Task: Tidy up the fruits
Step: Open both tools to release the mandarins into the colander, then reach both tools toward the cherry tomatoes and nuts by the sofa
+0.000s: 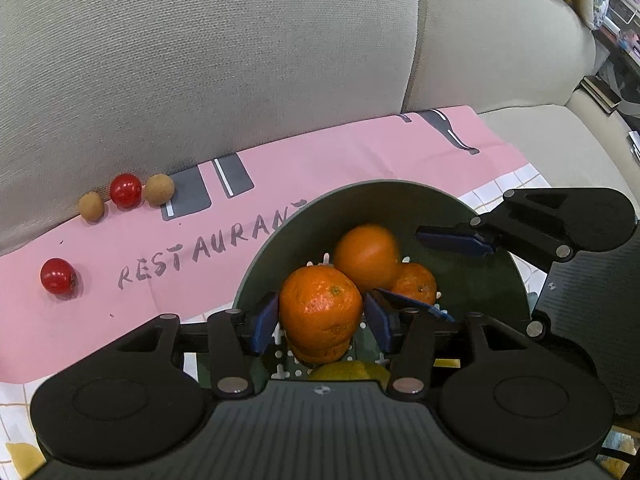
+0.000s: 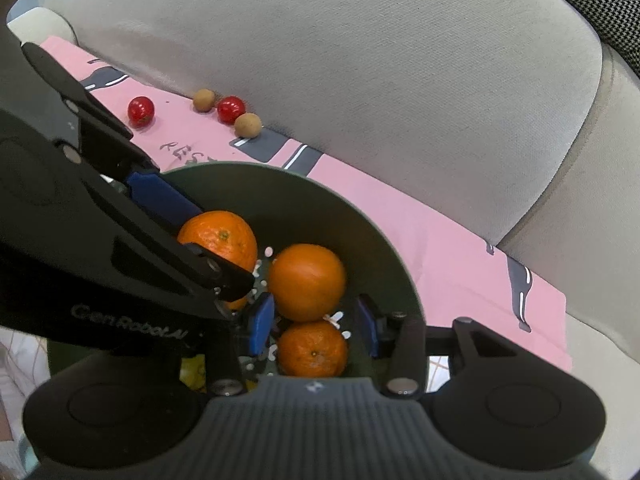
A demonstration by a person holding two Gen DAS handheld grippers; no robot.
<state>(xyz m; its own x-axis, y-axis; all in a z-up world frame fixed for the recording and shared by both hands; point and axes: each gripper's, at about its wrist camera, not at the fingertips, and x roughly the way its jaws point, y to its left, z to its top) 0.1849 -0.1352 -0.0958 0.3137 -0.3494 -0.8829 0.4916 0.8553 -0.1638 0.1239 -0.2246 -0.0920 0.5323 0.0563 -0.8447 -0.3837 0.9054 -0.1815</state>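
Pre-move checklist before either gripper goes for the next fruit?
1. Left gripper free of the top orange: cannot tell, pads flank it closely.
2. Right gripper empty: ok, open.
3. Oranges inside green bowl: ok.
4. Grippers clear of each other: cannot tell, both crowd the bowl.
5. Pink cloth cleared: not ok, two red fruits and two brown fruits lie there.

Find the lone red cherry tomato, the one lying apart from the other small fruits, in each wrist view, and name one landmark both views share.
Left wrist view: the lone cherry tomato lies at far left on the pink cloth, left of the grey lettering.
Right wrist view: it lies at upper left, left of the three small fruits.
Shared landmark: the dark green bowl of oranges.
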